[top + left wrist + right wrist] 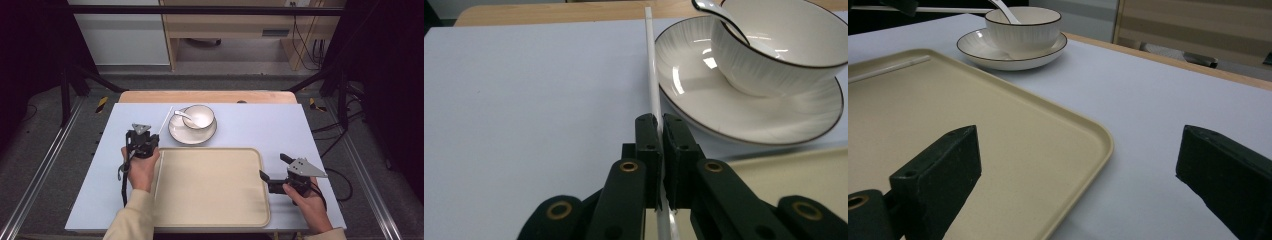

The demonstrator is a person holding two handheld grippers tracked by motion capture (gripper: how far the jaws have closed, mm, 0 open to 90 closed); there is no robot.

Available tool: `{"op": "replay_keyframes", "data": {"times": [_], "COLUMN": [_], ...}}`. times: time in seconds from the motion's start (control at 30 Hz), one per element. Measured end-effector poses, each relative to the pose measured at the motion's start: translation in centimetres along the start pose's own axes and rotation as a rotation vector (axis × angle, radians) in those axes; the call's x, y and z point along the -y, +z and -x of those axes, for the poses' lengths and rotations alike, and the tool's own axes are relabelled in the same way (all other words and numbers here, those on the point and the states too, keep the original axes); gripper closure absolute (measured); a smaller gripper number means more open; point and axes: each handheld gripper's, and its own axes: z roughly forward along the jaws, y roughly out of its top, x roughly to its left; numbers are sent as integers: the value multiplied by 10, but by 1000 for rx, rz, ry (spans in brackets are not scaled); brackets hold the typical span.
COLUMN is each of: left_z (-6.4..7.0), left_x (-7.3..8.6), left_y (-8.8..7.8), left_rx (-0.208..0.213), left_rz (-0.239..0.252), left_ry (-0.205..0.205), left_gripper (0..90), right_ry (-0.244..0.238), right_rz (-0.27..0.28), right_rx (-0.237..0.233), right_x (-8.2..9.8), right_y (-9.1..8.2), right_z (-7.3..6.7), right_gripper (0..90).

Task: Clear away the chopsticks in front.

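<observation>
My left gripper (154, 137) is shut on a thin white stick (166, 120) that points away toward the far table edge, just left of the plate. In the left gripper view the stick (652, 75) runs up from between the closed jaws (659, 123). A second white stick (158, 172) lies along the left inside edge of the beige tray (210, 185). A white bowl (199, 116) with a spoon (181, 115) stands on a white plate (192, 135) behind the tray. My right gripper (274, 166) stands open at the tray's right edge, nothing between its jaws (1078, 137).
The tray (973, 115) takes up the near middle of the pale blue table top (260, 125). A wooden strip (207, 96) runs along the far table edge. Dark frame bars and cables stand on both sides of the table.
</observation>
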Motion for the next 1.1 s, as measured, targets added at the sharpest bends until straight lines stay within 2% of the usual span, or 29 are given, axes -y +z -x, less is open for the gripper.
{"op": "replay_keyframes", "data": {"times": [0.1,0.17,0.2,0.23,0.33,0.5,0.53,0.83,1.1], "left_z": [0,0,1,1,5,11,13,20,29], "left_x": [16,20,26,26,37,49,56,80,93], "left_y": [-22,-27,-37,-37,-54,-66,-71,-86,-100], "left_rx": [-7,-8,-9,-9,-12,-3,3,8,-8], "left_rz": [18,24,38,38,53,69,82,101,107], "left_ry": [-16,-22,-30,-30,-34,-47,-69,-122,-119], "left_gripper": [858,858,858,858,858,858,858,858,857], "right_ry": [-7,-6,-9,-9,-14,-12,-13,-5,-3], "right_rz": [4,4,8,8,7,8,9,9,9], "right_rx": [-4,-4,-7,-7,-9,-6,-5,-4,-6], "right_x": [-1,-1,-2,-2,-2,-2,-2,-2,-2], "right_y": [-1,-1,-1,-1,-1,-1,-1,-1,-1], "right_z": [-1,-2,-4,-4,-5,-4,-3,-3,-3], "right_gripper": [43,43,43,43,43,43,43,43,43]}}
